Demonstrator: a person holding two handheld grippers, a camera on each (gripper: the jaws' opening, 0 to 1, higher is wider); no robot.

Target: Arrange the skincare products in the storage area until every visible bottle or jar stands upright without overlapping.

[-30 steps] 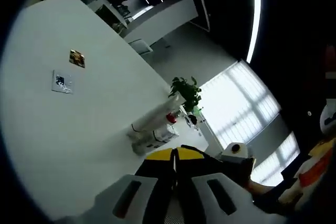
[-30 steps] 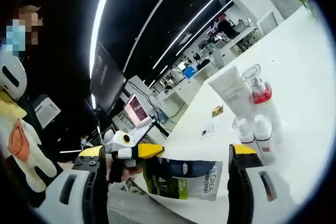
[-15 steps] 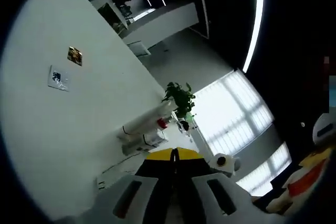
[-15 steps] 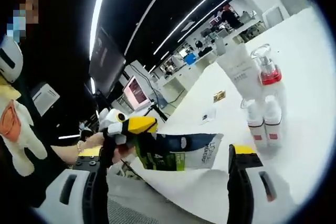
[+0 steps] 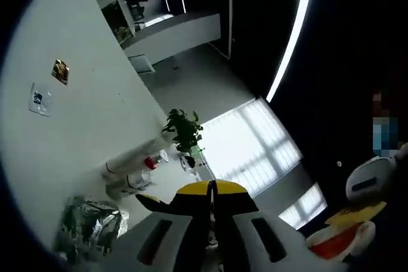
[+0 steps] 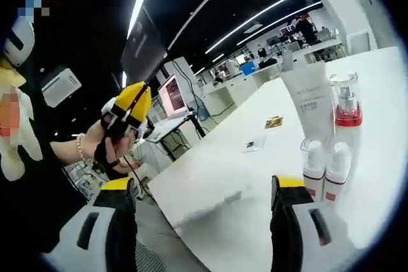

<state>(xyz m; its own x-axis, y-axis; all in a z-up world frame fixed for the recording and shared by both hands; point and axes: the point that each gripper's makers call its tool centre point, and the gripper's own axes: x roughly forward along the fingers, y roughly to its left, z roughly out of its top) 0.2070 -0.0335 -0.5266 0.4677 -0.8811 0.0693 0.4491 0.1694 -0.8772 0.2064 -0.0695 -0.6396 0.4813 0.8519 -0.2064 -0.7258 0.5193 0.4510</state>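
Left gripper view first: the whole picture has swung compared with half a second ago, so the white surface (image 5: 76, 113) now sits further left, and a crinkly silvery sachet (image 5: 89, 227) has turned up at the lower left that wasn't visible there before. The left hand-held gripper (image 5: 213, 194) has its yellow-tipped jaws pressed right together with nothing between them. The skincare bunch is out on the surface: a white tube (image 5: 131, 156), a red-collared pump bottle (image 5: 152, 160) and a small white bottle (image 5: 124, 186) just beside them. Behind them there's a potted plant (image 5: 183, 128) and bright windows (image 5: 245, 151). Two little cards (image 5: 48, 84) lie further along the surface, well apart from the bottles.

Right gripper view: the big change is that the green and blue sachet, which hung from the other gripper a moment ago, is gone from the picture. The right hand-held gripper (image 6: 204, 186) is wide open, jaws far apart, touching nothing. The left one (image 6: 131, 103) comes in from the left, held up in a person's hand (image 6: 105, 148), tips together and empty. Here the products read better: the tall tube (image 6: 309, 97) stands cap down, the pump bottle (image 6: 347, 109) stands just beside it, and two small white bottles (image 6: 325, 167) stand in front, all upright. This view also catches a laptop (image 6: 171, 95) and office desks behind.
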